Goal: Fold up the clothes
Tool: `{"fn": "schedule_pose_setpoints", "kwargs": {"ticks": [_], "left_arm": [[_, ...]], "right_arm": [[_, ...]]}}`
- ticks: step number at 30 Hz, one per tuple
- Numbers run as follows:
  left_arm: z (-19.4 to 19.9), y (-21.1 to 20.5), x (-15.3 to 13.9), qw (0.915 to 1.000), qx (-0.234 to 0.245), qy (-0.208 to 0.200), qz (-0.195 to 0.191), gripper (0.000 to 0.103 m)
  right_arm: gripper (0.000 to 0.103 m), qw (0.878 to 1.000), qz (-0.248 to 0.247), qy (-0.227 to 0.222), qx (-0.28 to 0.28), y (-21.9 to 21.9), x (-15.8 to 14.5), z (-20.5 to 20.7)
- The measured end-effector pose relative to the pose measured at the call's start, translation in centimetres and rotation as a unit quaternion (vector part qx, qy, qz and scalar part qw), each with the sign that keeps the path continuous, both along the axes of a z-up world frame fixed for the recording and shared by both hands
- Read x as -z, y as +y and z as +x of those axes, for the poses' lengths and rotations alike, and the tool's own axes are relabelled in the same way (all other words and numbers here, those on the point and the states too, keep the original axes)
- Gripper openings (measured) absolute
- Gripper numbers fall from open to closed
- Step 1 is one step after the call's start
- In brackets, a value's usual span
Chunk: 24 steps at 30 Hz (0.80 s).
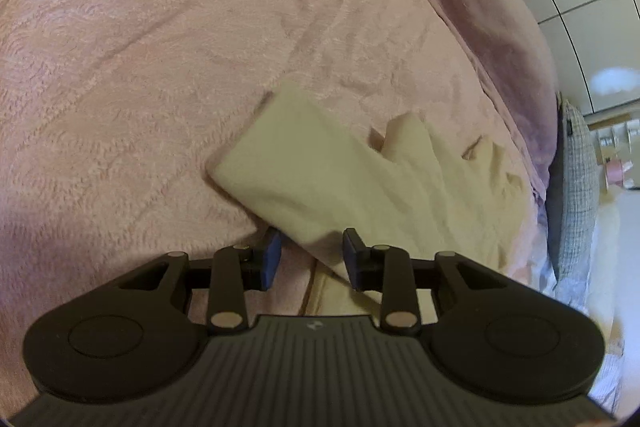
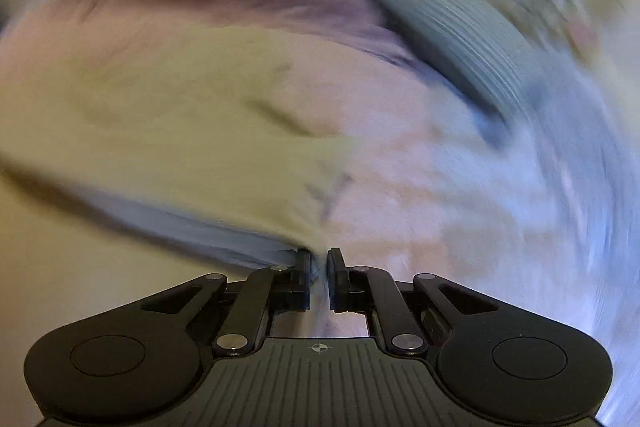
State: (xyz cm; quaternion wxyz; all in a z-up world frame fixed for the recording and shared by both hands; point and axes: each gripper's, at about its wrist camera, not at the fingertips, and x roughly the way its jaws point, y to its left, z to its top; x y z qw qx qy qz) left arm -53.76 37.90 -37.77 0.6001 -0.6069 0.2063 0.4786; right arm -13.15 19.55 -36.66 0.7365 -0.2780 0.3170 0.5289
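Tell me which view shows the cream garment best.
The left wrist view: the cream garment lies sharp on the pink blanket, folded edge and creases clear. The right wrist view shows it only as a motion-blurred cream mass reaching the near-closed right gripper.

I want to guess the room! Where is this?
Probably a bedroom: a pink fuzzy blanket covers what looks like a bed, with a checked pillow at its edge and a cream garment lying on it.

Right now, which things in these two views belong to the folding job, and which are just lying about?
Part of the job:
- cream garment, lying on the bed
- left hand-held gripper, open astride the garment's edge
- right hand-held gripper, nearly shut at cloth; blur hides what it grips

Just lying about:
- pink blanket
- mauve duvet
- checked pillow
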Motion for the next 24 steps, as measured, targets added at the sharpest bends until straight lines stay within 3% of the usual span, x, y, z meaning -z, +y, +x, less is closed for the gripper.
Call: {"fn": "schedule_pose_setpoints", "kwargs": {"ticks": [2,4,7,12,17,20,24], "left_arm": [[0.5,-0.3,0.2,0.9999,0.004,0.012,0.004,0.029],[0.8,-0.6,0.1,0.9997,0.004,0.023,0.008,0.029],[1.0,-0.9,0.0,0.9995,-0.001,0.030,0.009,0.029],[0.8,-1.2,-0.3,0.9995,-0.006,0.031,0.007,0.029],[0.9,-1.5,-0.3,0.9994,-0.017,0.031,0.007,0.029],[1.0,-1.5,-0.3,0.9993,-0.020,0.031,0.008,0.029],[1.0,-1.2,-0.3,0.9993,-0.017,0.032,0.008,0.029]], "right_arm": [[0.007,0.992,-0.005,0.104,0.072,-0.7,0.8,3.2],[0.007,0.968,-0.024,0.214,0.130,-0.9,2.5,6.1],[0.009,0.942,-0.032,0.293,0.160,-1.0,2.3,8.8],[0.012,0.954,-0.059,0.253,0.149,-0.8,-1.3,11.1],[0.012,0.953,0.046,0.276,0.118,1.6,-2.9,11.1],[0.012,0.959,0.079,0.261,0.073,4.7,-1.6,9.6],[0.012,0.977,-0.002,0.191,0.096,7.3,3.2,9.3]]}}
